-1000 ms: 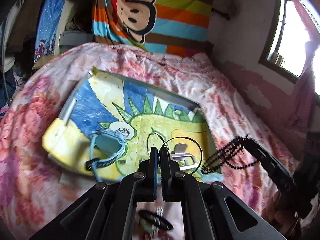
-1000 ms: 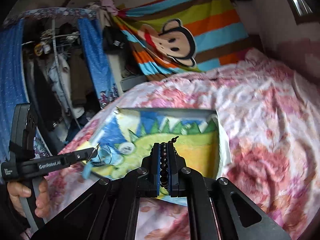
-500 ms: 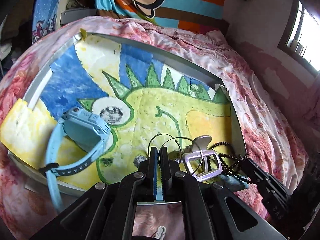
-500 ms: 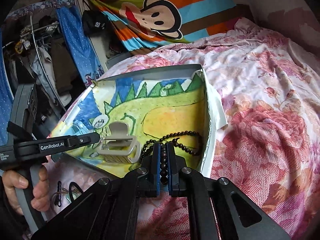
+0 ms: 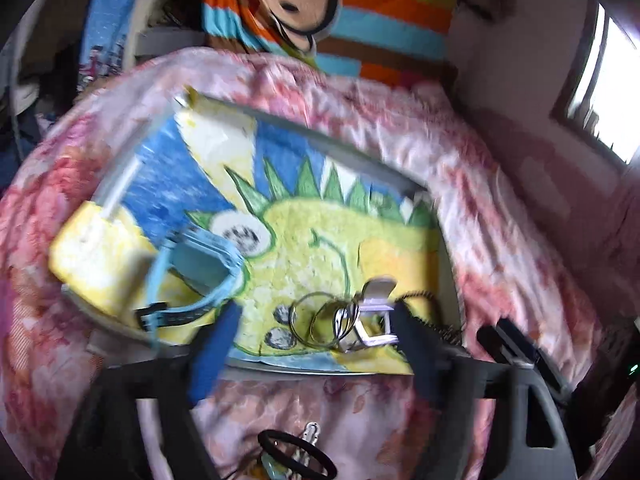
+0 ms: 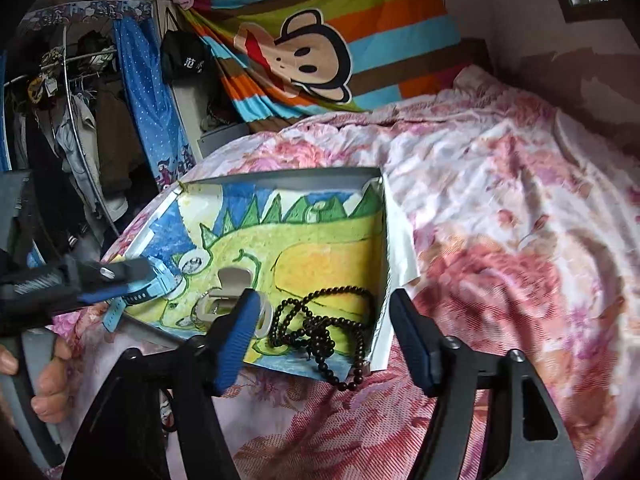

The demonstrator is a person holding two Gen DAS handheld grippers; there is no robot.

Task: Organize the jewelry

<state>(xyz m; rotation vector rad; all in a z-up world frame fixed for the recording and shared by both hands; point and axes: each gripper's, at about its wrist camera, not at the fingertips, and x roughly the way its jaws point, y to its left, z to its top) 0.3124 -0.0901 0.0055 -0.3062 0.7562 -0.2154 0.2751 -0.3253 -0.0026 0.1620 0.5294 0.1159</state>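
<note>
Left wrist view first, a bit smeared. At far left of the frame I've got the blue watch (image 5: 200,276) lying on the tray (image 5: 320,136), the shallow grey one lined with a dinosaur drawing (image 5: 304,248), sitting on the floral bedspread (image 5: 500,216). My left gripper (image 5: 316,336) has just been opening; its jaws now stand wide apart, gripping nothing. Between them, low centre of the frame, the thin wire hoops (image 5: 320,320) lie on the drawing, free of the pads. Just right of the hoops is the silver hair claw (image 5: 376,312), and behind it a bit of the dark bead necklace (image 5: 420,296). At the bottom edge, off the tray, a black hair tie (image 5: 296,456) rests on the bedspread.

Over to the right wrist view. Far left, a hand (image 6: 48,384) grips the left gripper's handle, its fingers reaching over the watch (image 6: 160,284). Centre frame, the hair claw (image 6: 232,292) sits on the drawing. My right gripper (image 6: 324,320) has also just been opening, jaws well apart and empty. The bead necklace (image 6: 320,332) lies heaped between them in the tray's near right corner, one loop spilling over the near rim (image 6: 376,344) onto the bedspread. Upper middle, a striped monkey blanket (image 6: 312,52) hangs behind the bed.
</note>
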